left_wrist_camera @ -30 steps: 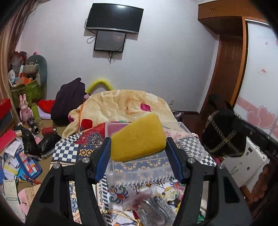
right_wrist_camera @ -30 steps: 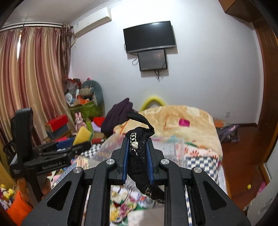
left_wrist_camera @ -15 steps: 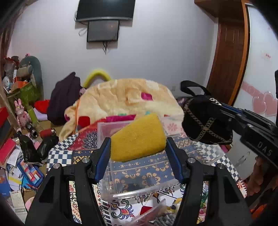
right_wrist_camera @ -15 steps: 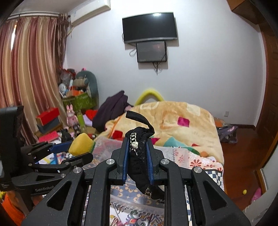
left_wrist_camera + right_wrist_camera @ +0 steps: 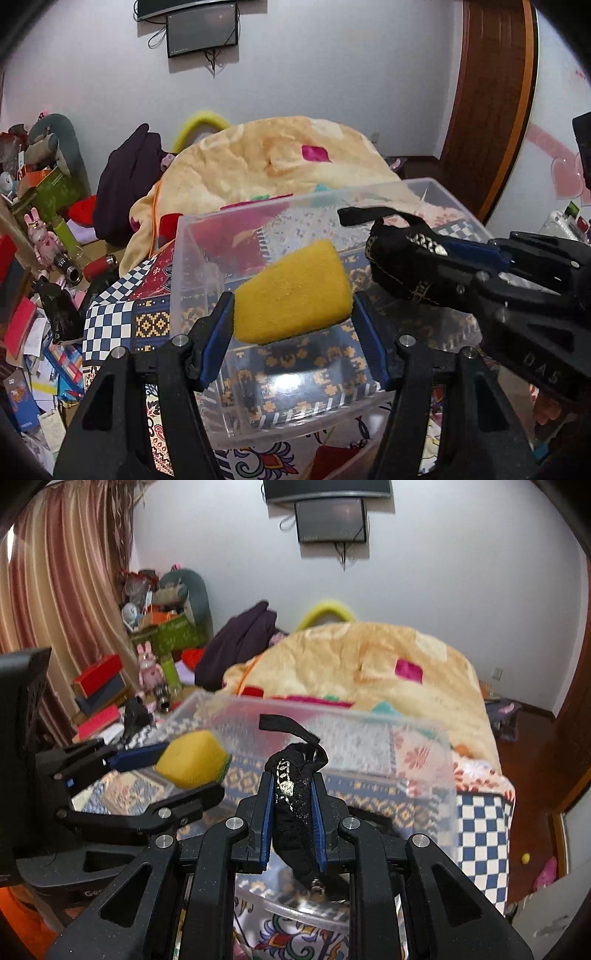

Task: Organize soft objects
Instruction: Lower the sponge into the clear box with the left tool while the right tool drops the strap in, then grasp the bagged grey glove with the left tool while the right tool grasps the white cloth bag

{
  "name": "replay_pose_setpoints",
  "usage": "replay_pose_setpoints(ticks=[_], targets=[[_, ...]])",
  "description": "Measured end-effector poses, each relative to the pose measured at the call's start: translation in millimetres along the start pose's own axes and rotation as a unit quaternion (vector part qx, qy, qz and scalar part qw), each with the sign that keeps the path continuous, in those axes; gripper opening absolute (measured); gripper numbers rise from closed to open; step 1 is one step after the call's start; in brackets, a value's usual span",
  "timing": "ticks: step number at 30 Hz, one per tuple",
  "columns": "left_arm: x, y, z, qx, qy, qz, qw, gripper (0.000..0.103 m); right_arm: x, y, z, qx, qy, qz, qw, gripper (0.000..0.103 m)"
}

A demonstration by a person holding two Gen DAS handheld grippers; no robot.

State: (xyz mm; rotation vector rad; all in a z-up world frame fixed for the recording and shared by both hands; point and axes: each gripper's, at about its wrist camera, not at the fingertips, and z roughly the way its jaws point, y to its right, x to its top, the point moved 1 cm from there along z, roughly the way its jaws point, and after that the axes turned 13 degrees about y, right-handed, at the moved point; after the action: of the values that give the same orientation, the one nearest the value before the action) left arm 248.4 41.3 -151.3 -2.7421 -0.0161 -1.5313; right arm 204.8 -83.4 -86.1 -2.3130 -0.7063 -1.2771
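My left gripper (image 5: 293,325) is shut on a yellow sponge (image 5: 291,291) and holds it over the near part of a clear plastic bin (image 5: 181,266) on the patterned bed cover. My right gripper (image 5: 291,808) is shut on a black pouch with a strap (image 5: 291,797) and holds it over the same bin (image 5: 424,768). In the left wrist view the right gripper (image 5: 436,254) comes in from the right with the pouch (image 5: 399,262) above the bin. In the right wrist view the left gripper (image 5: 184,771) with the sponge (image 5: 192,760) is at the left.
A yellow-orange blanket (image 5: 280,155) is heaped on the bed behind the bin. A dark garment (image 5: 125,181) lies at its left. Boxes, toys and papers (image 5: 40,258) crowd the floor at the left. A wooden door (image 5: 487,96) is at the right.
Both grippers have moved forward and down over the clear bin, which now looks much nearer. The right gripper with the pouch has come in close beside the sponge.
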Motion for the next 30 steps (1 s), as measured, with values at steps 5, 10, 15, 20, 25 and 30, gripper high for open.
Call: replay_pose_setpoints(ticks=[5,10,15,20,25,30], targets=[[-1.9,0.8,-0.3,-0.002,-0.003,-0.002,1.0,0.066,-1.5,1.9,-4.2,0.007,-0.009,0.0,1.0,0.02],[0.9,0.7,-8.0,0.0,0.004,0.002,1.0,0.072,1.9,2.6,-13.2,0.008,-0.001,-0.001,1.0,0.034],[7.9,-1.2,-28.1,-0.004,0.023,-0.004,0.9997,0.074,10.5,3.3,-36.4,-0.001,0.029,-0.009,1.0,0.045],[20.1,-2.6,-60.9,-0.004,0.061,-0.01,0.9981,0.081,23.0,2.4,-69.7,-0.015,0.073,-0.016,0.997,0.053],[29.1,-2.8,-98.0,-0.008,0.101,-0.018,0.9947,0.088,29.5,0.3,-104.0,-0.024,0.115,-0.018,0.993,0.061],[26.3,-0.6,-131.6,-0.01,0.13,-0.018,0.9913,0.091,21.7,-1.3,-130.8,-0.034,0.143,-0.022,0.989,0.071]])
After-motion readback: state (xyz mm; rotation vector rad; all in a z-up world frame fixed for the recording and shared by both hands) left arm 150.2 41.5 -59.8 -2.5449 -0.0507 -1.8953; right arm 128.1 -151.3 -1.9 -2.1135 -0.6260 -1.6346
